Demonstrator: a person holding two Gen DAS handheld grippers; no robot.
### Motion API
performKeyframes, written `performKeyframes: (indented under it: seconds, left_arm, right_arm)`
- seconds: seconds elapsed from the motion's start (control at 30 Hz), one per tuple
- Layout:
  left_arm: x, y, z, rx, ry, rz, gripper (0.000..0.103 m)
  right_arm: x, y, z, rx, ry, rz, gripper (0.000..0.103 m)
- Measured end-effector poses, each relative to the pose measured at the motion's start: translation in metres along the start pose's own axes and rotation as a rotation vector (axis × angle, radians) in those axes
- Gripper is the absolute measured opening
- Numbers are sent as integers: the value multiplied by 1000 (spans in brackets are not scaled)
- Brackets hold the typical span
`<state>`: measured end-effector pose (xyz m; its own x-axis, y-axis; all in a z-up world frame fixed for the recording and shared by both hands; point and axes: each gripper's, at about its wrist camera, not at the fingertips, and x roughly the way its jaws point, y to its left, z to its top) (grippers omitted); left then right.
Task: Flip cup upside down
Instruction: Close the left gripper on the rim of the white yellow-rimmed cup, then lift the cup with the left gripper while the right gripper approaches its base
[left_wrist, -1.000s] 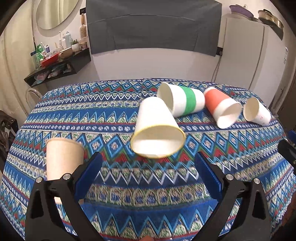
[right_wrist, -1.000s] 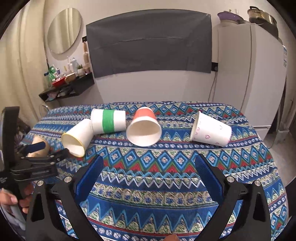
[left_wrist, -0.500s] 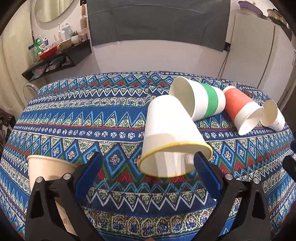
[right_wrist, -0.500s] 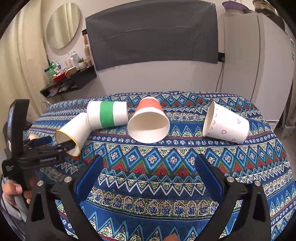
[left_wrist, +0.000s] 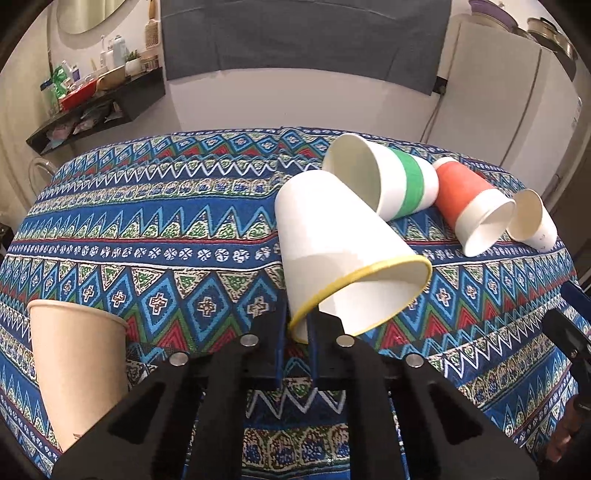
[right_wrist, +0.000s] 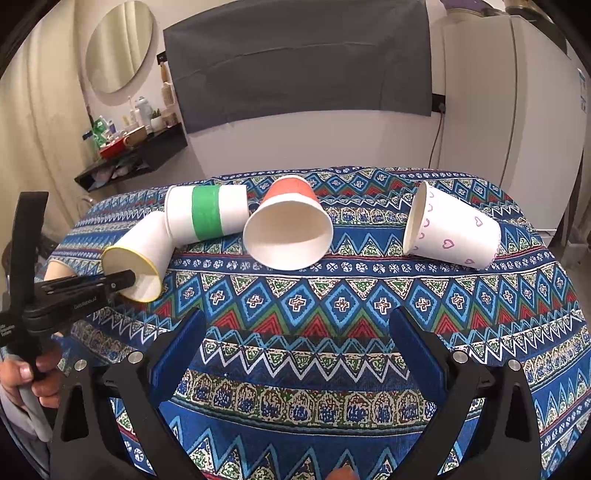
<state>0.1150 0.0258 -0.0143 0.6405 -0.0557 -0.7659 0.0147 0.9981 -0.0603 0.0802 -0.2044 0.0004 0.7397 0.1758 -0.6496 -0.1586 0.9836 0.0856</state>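
The white paper cup with a yellow rim (left_wrist: 332, 236) lies on its side on the table, toward the left part of the patterned cloth, with its mouth facing the near edge. The left gripper (left_wrist: 297, 328) has its jaws drawn narrow onto the lower left part of that yellow rim, one finger outside the wall and one inside the mouth. In the right wrist view the same cup (right_wrist: 142, 247) shows with the left gripper (right_wrist: 127, 280) reaching its rim from the left, held by a hand (right_wrist: 31, 376) at the picture's left edge.

Touching the cup's closed end, just behind it toward the far edge, lies a white paper cup with a green band (left_wrist: 391, 184), also on its side. Just beside that, to the right, lies an orange-red paper cup with a white rim band (left_wrist: 469, 206), its mouth toward the near edge. Farther right, near the table's right edge, a white paper cup printed with small purple hearts (right_wrist: 454, 229) lies on its side.

A plain tan paper cup (left_wrist: 74, 369) stands mouth-down near the table's left edge, apart from the others.

The right gripper (right_wrist: 295, 354) hangs over the near edge of the blue, red and green patterned tablecloth (right_wrist: 332, 306) with its blue-padded jaws wide apart and nothing between them.
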Motion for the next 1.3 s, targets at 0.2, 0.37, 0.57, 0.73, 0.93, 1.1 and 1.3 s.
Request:
performKeyframes:
  seconds: [0.2, 0.37, 0.57, 0.73, 0.93, 1.1, 1.3]
  left_arm:
    - [-12, -8, -11, 8, -4, -20, 8]
    - [-21, -13, -21, 31, -2, -22, 7]
    - [-33, -16, -34, 49, 5, -29, 7]
    - [-46, -18, -48, 69, 8, -35, 7]
    - [-70, -15, -65, 81, -8, -45, 7]
    - [-93, -12, -84, 84, -20, -56, 7]
    - [-114, -10, -109, 86, -29, -67, 7]
  right_arm:
    - [-3, 0, -3, 8, 1, -6, 95]
    - [-7, 1, -5, 14, 6, -9, 95]
    - [-18, 6, -11, 18, 5, -13, 95]
    - [-29, 10, -22, 14, 8, -17, 95]
    - [-41, 14, -36, 23, 17, -11, 95]
    - [-51, 21, -47, 25, 25, 9, 95]
    - [-62, 31, -61, 9, 29, 9, 95]
